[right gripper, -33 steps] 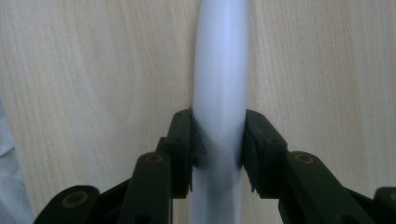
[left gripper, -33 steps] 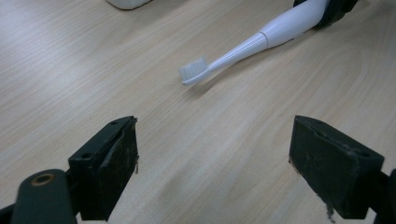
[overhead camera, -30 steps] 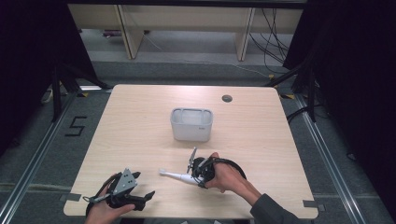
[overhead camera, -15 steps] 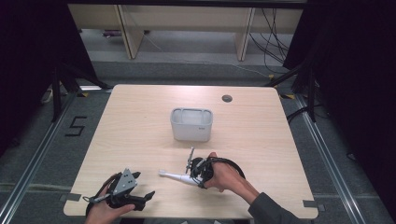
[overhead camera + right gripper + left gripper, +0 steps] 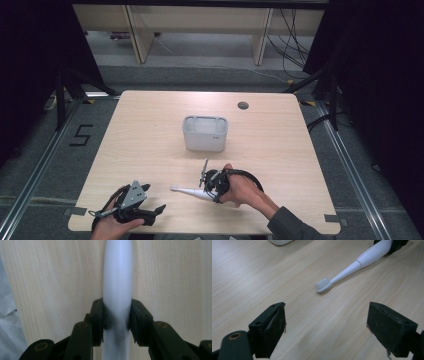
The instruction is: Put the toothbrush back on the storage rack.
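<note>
Toothbrush (image 5: 191, 192) near the desk's (image 5: 150, 140) front edge sits clamped in our right gripper (image 5: 117, 315); left gripper (image 5: 327, 332) gapes empty. We should lift level, grip steady.

the high view looks forward and down from above the person's side onto the whole table (image 5: 150, 130), far enough off to take in the floor and shelving beyond it. the left gripper view rides low over the tabletop (image 5: 262, 277), looking out between its own wide-parted jaws, with the toothbrush (image 5: 352, 267) just ahead and to their right. the right gripper view sits very close, looking straight down along its jaws, which press both sides of the toothbrush handle (image 5: 117, 285), wood grain behind. all three views share that toothbrush (image 5: 192, 192) and the wood around it.
</note>
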Motion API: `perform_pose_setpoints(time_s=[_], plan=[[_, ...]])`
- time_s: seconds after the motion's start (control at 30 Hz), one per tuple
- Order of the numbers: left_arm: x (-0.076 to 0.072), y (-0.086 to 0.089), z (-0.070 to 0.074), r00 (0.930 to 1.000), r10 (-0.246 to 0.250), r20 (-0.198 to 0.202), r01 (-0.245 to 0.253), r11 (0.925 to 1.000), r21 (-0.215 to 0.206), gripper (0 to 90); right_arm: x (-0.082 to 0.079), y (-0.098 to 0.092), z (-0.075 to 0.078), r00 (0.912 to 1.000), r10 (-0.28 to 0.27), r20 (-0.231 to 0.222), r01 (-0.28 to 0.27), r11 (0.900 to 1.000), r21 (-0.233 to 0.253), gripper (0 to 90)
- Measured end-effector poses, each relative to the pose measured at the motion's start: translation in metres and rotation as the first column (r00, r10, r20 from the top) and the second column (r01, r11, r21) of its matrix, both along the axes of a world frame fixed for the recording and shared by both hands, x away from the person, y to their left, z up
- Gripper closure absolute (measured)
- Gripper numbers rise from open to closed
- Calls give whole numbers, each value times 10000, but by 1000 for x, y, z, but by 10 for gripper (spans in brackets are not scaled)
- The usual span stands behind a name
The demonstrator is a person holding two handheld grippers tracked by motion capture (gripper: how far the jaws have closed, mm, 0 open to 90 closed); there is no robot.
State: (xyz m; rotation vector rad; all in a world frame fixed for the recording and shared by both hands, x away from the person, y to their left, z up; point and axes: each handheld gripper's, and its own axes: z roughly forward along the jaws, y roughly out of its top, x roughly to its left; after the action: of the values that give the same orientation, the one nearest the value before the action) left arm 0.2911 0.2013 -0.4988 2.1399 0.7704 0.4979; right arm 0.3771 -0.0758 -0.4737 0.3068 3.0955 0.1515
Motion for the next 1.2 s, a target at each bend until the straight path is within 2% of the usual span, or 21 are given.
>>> perform_pose_setpoints(time_s=[0.1, 0.17, 0.23, 0.27, 0.4, 0.5, 0.53, 0.6, 0.63, 0.67, 0.7, 0.73, 0.77, 0.8, 0.87, 0.9, 0.97, 1.0, 1.13, 1.17, 1.2], plan=[[0, 0, 0, 10000, -27, -7, 27, 10000, 46, 152, 0, 0, 1, 9999, 155, -61, -154, 9999, 41, 665], [0, -1, -1, 10000, 29, -29, -29, 9999, -168, 151, 1, -1, 0, 9998, 186, 12, -186, 9998, -54, 665], [0, -1, -1, 10000, 25, -8, -26, 9999, -161, 151, 1, -1, -1, 9997, 225, 14, -225, 9997, -36, 665], [0, 0, 0, 10000, -30, 5, 30, 10000, 41, 152, 1, -1, -2, 9998, 193, -54, -193, 9998, -62, 665], [0, 0, 0, 10000, -27, 6, 27, 10000, 33, 151, 2, 0, -2, 9994, 339, -38, -340, 9993, -158, 665], [0, -1, 0, 10000, 38, -28, -39, 10000, -65, 151, 0, 0, -2, 9998, 11, -178, -16, 9995, -309, 665], [-1, -1, -1, 10000, 77, -22, -77, 9999, -147, 151, 2, 1, -3, 9991, 393, -167, -395, 9991, -156, 665], [0, 0, 0, 10000, -44, -14, 44, 10000, 46, 151, 3, 2, -3, 9989, 473, -51, -474, 9988, -119, 664], [0, 0, 0, 10000, -44, -14, 44, 10000, 46, 151, 2, 2, -2, 9996, 146, -247, -155, 9993, -332, 663], [0, -1, -1, 10000, 27, -23, -27, 9997, -222, 151, 1, 2, -2, 9997, -6, -246, -1, 9996, -277, 662], [0, -1, -1, 10000, 23, -40, -24, 9998, -185, 151, 2, 3, -2, 9999, 1, -160, -5, 9997, -249, 661], [0, -1, -1, 10000, 23, -40, -24, 9998, -185, 151, 4, 2, -3, 9993, 367, -59, -367, 9992, -152, 659], [0, -1, -1, 10000, 9, -19, -9, 9998, -179, 151, 5, 3, -3, 9994, 344, -65, -344, 9993, -125, 653], [0, -1, -1, 10000, 4, -32, -5, 9999, -164, 151, 2, 4, -2, 9996, -92, -261, 83, 9995, -314, 641], [0, -1, -1, 10000, -8, -36, 7, 9999, -144, 151, 5, 5, -3, 9991, 427, -6, -427, 9990, -95, 616], [0, -1, -1, 10000, -7, -32, 7, 9999, -148, 151, 3, 6, -2, 9999, 86, -133, -90, 9996, -266, 609], [0, -1, -1, 10000, 8, -33, -9, 9998, -185, 151, 4, 7, -3, 9995, 318, 5, -318, 9995, -83, 603], [0, -1, -1, 10000, 5, -41, -6, 9998, -180, 151, 3, 9, -2, 9998, 183, -113, -185, 9995, -242, 604], [-1, -1, -1, 10000, 23, -40, -24, 9998, -203, 152, 4, 12, -3, 9998, 19, -187, -23, 9998, -177, 622], [0, -1, -1, 10000, 6, -40, -7, 9998, -197, 151, 7, 13, -4, 9983, 578, 35, -578, 9983, 11, 627], [0, -1, -1, 10000, 0, -31, -1, 9998, -179, 151, 7, 13, -4, 9987, 505, -28, -505, 9987, 54, 632]])
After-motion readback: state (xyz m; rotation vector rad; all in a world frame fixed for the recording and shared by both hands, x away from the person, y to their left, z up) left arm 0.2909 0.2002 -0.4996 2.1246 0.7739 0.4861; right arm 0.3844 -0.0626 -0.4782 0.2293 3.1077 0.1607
